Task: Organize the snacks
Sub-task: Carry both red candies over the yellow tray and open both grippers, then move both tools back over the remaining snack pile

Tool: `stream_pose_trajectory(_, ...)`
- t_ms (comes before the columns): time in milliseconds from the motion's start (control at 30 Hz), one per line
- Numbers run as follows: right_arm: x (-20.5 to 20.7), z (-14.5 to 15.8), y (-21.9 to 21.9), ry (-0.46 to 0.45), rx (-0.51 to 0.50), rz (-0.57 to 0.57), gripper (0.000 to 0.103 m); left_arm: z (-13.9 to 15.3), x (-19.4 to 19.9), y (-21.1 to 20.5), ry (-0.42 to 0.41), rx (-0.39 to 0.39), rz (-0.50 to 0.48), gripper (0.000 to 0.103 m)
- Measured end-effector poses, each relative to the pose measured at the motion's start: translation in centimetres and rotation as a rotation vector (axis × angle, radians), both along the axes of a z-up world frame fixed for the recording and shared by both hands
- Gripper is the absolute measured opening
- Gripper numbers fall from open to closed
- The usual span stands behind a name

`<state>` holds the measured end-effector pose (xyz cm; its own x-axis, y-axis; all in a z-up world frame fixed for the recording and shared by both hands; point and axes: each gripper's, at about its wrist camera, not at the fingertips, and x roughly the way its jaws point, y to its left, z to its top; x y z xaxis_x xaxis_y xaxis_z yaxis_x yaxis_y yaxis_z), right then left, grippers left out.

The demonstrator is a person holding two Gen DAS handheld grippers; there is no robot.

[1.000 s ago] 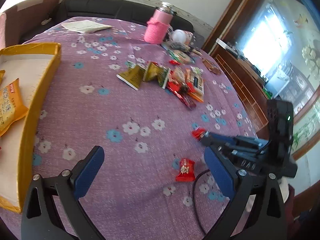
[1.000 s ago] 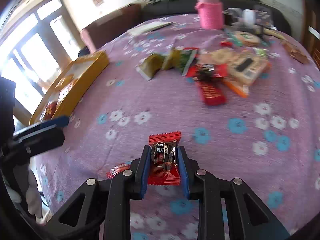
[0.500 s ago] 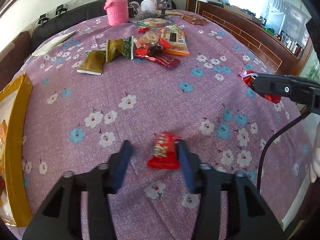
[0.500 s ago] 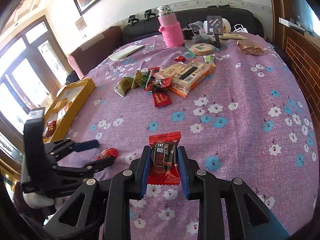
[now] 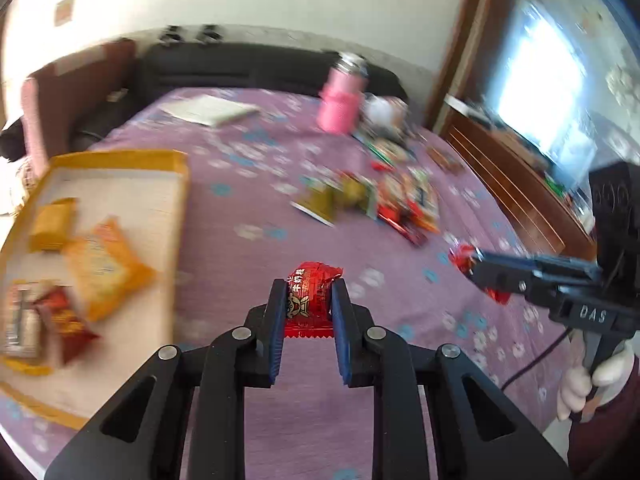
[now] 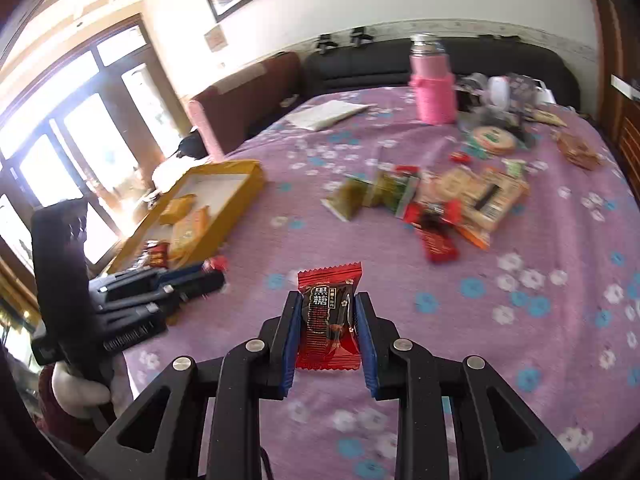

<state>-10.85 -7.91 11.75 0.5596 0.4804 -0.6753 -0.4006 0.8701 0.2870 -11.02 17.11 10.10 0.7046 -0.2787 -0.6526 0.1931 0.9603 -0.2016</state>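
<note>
— Left wrist view: the left gripper (image 5: pixel 309 307) is clenched on a red milk candy (image 5: pixel 310 300), pads squeezing its sides, clear above the purple flowered tablecloth (image 5: pixel 248 280).

— And the other one?

— Right wrist view shows the right gripper (image 6: pixel 328 330) grasping a red and black brown-sugar candy (image 6: pixel 329 320) the same way, also off the cloth. Each gripper has one sweet.

— Where should they go?

— Most likely the yellow tray (image 5: pixel 176 216) at the left, which already holds orange cracker packets (image 5: pixel 102 264) and a small red packet (image 5: pixel 66 322). A heap of loose snacks (image 6: pixel 440 204) waits farther out, near the pink flask (image 6: pixel 434 88).

— How to do it well?

— Probably carry both over the tray's rim before letting go, keep the grippers from crossing, and release low over bare tray floor so the candies don't bounce out or bury the packets.
</note>
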Motion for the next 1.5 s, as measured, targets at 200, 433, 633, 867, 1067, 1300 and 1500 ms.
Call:
stream_pose_trajectory(200, 1.6, 0.3, 9.1, 0.006, 0.014, 0.146, 0.027, -1.0, -0.5, 9.4, 0.013, -0.021, 0.237, 0.019)
stream_pose_trajectory(433, 2.8, -1.6, 19.5, 0.047, -0.04, 0.288, 0.026, -4.8, -0.4, 13.7, 0.111, -0.039, 0.337, 0.019)
stream_pose_trajectory(633, 3.9, -4.2, 24.8, 0.091, -0.099, 0.339, 0.026, -5.5, -0.5, 14.9, 0.135, -0.059, 0.335, 0.02)
stream_pose_trajectory(867, 4.7, -5.7, 26.0, 0.103, -0.114, 0.337, 0.03, -5.0, -0.8, 15.5, 0.134, -0.088, 0.351, 0.04)
stream_pose_trajectory(1067, 4.1, -4.2, 24.1, 0.05, -0.078, 0.311, 0.041, -2.8, -1.8, 15.0, 0.061, -0.116, 0.358, 0.057)
stream_pose_trajectory(1300, 3.9, -2.3, 19.6, -0.013, -0.02, 0.231, 0.053, -0.2, -2.8, 12.6, -0.058, -0.095, 0.338, 0.075)
stream_pose_trajectory(1500, 4.8, -2.3, 15.3, -0.05, 0.016, 0.133, 0.056, 1.8, -4.2, 11.5, -0.093, -0.1, 0.341, 0.075)
